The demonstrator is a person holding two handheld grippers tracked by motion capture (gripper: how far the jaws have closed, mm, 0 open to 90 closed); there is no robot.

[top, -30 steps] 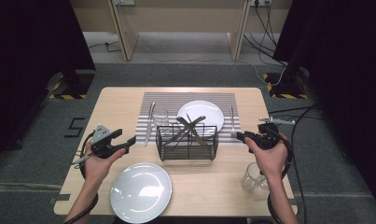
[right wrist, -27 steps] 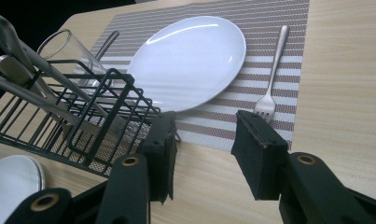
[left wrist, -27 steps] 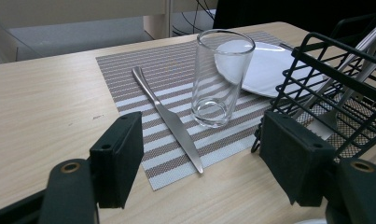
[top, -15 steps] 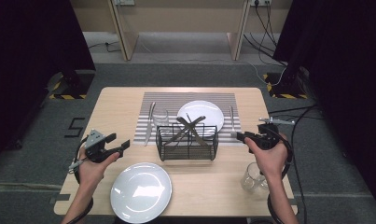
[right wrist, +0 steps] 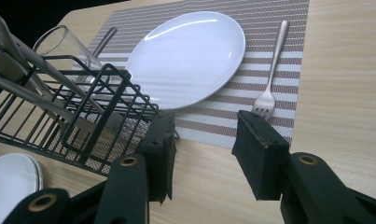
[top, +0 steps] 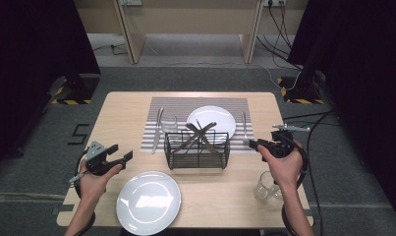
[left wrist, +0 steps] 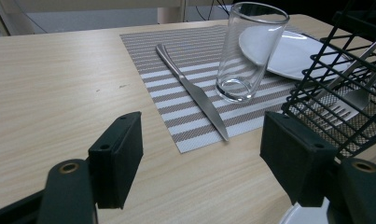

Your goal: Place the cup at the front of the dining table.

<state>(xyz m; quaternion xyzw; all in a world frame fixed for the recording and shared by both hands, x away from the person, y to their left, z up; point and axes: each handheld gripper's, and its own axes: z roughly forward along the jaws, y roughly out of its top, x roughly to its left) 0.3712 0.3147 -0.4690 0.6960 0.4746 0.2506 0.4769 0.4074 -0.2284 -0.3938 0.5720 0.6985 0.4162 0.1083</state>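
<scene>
Fork [right wrist: 269,88] just beyond open right claw [right wrist: 203,140]

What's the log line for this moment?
left gripper: open, empty | right gripper: open, empty, near fork | basket: holds cutlery

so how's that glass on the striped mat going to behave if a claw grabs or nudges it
The glass looks tall and narrow with a small base, so a nudge near the rim would probably tip it. Its smooth clear wall may slip in flat pads. It stands close beside the knife, so a push could knock it against that.
</scene>
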